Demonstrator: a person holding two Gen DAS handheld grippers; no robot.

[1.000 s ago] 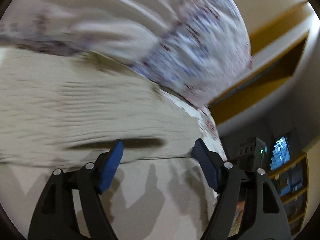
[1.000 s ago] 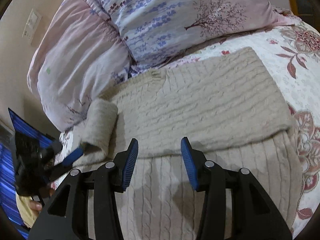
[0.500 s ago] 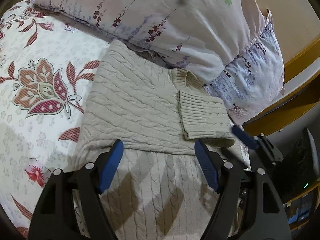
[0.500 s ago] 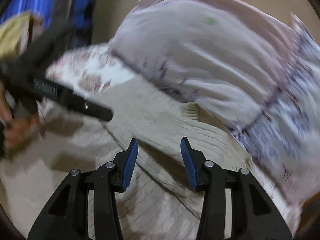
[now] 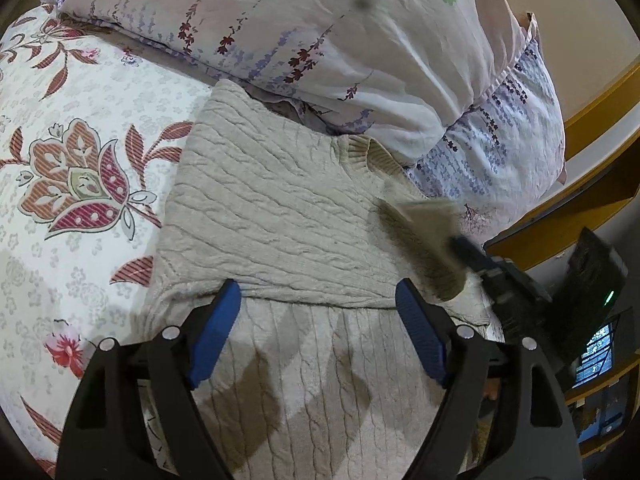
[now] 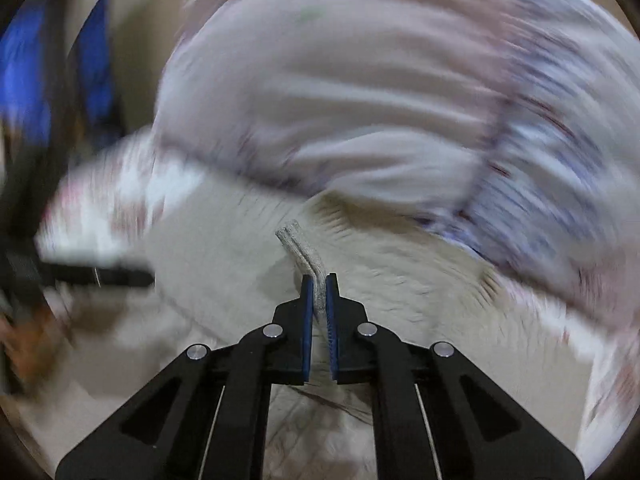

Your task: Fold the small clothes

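A beige cable-knit sweater [image 5: 280, 216] lies partly folded on the floral bedspread, its collar toward the pillows. My left gripper [image 5: 318, 304] is open and empty, hovering over the sweater's fold line. My right gripper [image 6: 319, 292] is shut on the sweater's ribbed sleeve cuff [image 6: 300, 248]. In the left wrist view that sleeve [image 5: 424, 224] is blurred and lifted at the sweater's right side, held by the right gripper [image 5: 468, 248]. The right wrist view is heavily motion-blurred.
Two floral pillows [image 5: 320, 32] lie behind the sweater. The flowered bedspread [image 5: 80, 160] spreads to the left. A yellow wooden headboard ledge [image 5: 592, 120] and shelves with a screen [image 5: 596, 364] are at the right, past the bed's edge.
My right gripper has closed on the sleeve cuff and is lifting it off the sweater, moving fast. My left gripper has stayed open over the fold line.
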